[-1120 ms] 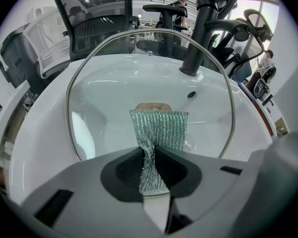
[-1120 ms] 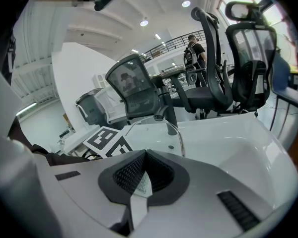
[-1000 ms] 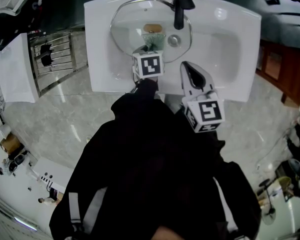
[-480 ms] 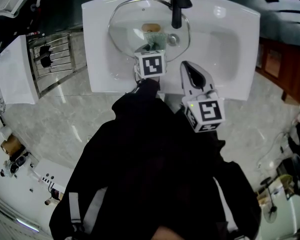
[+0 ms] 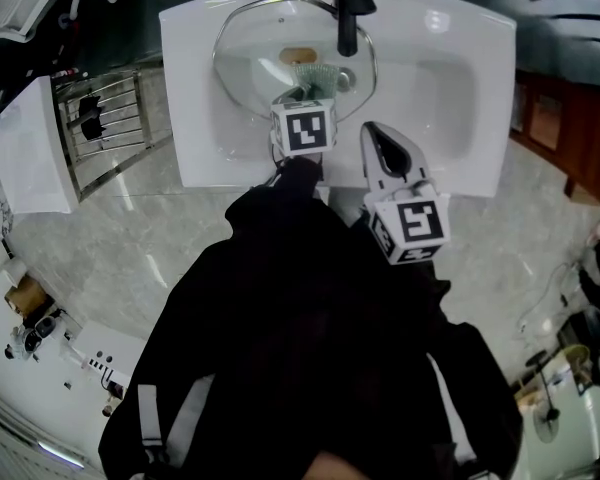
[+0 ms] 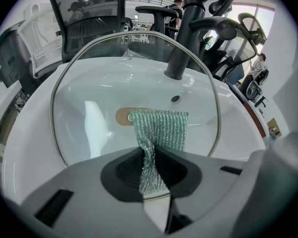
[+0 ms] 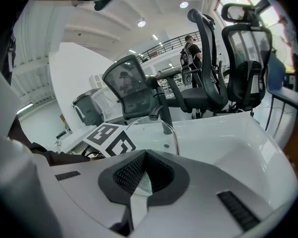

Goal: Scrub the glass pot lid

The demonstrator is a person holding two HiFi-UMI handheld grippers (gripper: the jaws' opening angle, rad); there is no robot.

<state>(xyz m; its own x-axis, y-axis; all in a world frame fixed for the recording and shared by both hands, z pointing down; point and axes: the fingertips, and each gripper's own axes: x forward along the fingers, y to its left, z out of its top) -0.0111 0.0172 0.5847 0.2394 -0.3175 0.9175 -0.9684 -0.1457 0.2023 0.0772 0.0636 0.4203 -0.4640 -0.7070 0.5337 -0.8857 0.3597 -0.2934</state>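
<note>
Head view: white sink [image 5: 442,98], basin holding the glass pot lid [image 5: 248,53], which lies tilted against the back wall below the black faucet [image 5: 346,13]. Left gripper [image 5: 301,92] reaches forward over the front rim into the basin, marker cube uppermost, tip at the lid's near edge, with a green mesh scrub cloth [image 5: 311,72] spread on the glass. Right gripper [image 5: 377,136] sits further back, above the front rim, angled up and left, apart from the lid. Dark sleeves [image 5: 310,268] behind both. Left gripper view: left gripper [image 6: 151,155] clamped on the scrub cloth [image 6: 161,128], whose free end fans out flat on the lid [image 6: 84,118], beside the tan knob [image 6: 122,116]; faucet [image 6: 184,38] behind. Right gripper view: right gripper [image 7: 139,176] has its jaws together, nothing between them; beyond, the lid's metal rim [image 7: 173,133] and the sink [image 7: 228,148].
</note>
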